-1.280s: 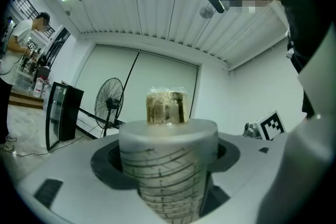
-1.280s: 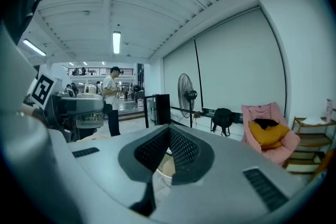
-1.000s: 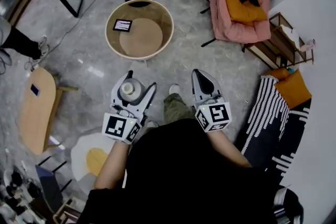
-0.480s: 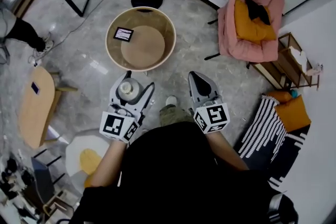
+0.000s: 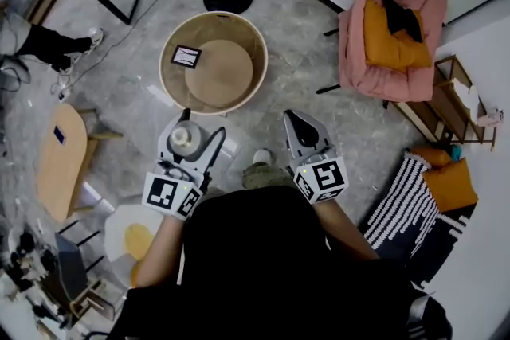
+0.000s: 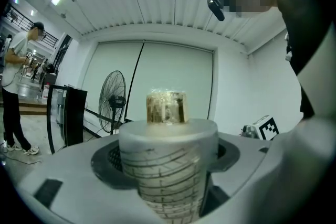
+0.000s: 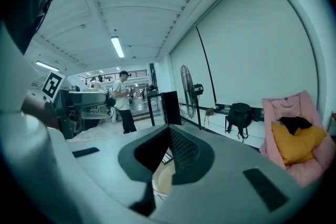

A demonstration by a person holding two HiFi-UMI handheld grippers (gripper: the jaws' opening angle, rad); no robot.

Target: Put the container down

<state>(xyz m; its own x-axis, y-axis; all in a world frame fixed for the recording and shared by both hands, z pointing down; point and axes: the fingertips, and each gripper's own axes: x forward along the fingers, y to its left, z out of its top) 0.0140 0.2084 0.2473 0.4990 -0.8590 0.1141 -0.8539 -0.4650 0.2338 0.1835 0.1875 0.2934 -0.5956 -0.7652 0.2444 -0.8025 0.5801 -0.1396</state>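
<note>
Left gripper (image 5: 191, 141) is clamped on the container (image 5: 182, 137), which sits upright between the fingers, clear of the floor. The head view gives only its pale top. The left gripper view shows a lined, clear wall and what may be a gold cap (image 6: 166, 107). Right gripper (image 5: 301, 123) is pinched together, empty. The round table (image 5: 170, 40) lies beyond the left fingertips.

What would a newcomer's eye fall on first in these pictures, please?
Probably the lidded, line-marked container clamped upright in the left gripper, held above the floor. Just ahead stands the round wooden table, and at upper right the pink armchair with an orange cushion; the right gripper is shut and empty.
</note>
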